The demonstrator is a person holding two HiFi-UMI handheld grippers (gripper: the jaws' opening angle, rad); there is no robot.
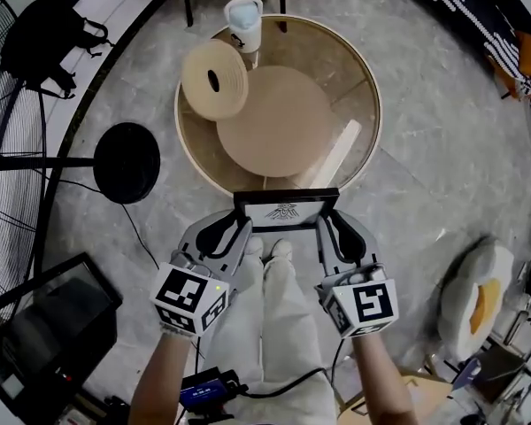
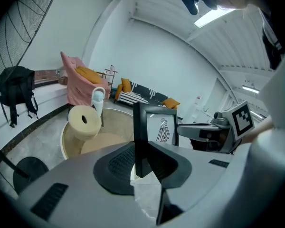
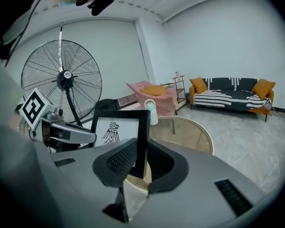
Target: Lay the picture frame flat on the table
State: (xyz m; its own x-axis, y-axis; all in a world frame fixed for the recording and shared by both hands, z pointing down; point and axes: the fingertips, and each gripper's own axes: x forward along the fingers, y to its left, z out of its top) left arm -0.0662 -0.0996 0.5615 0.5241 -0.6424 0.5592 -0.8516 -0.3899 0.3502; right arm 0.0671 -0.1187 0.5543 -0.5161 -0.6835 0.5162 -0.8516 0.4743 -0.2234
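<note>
A black picture frame [image 1: 286, 209] with a white print of a bird-like figure stands upright just in front of the near rim of the round glass table [image 1: 365, 82]. I hold it by both sides above the person's knees. My left gripper [image 1: 240, 229] is shut on the frame's left edge [image 2: 141, 141], which runs between the jaws. My right gripper [image 1: 324, 229] is shut on the frame's right edge [image 3: 141, 148]. In the right gripper view the print [image 3: 115, 131] faces the camera. The frame's lower edge is hidden behind the jaws.
On the table lie a cream foam roll [image 1: 214, 80], a white cup-like device [image 1: 244, 23] and a pale strip [image 1: 336, 153]. A standing fan's black base [image 1: 126, 162] is at the left and a black bag [image 1: 49, 38] hangs nearby. A striped sofa [image 3: 232, 96] and a pink chair [image 3: 154, 96] stand farther off.
</note>
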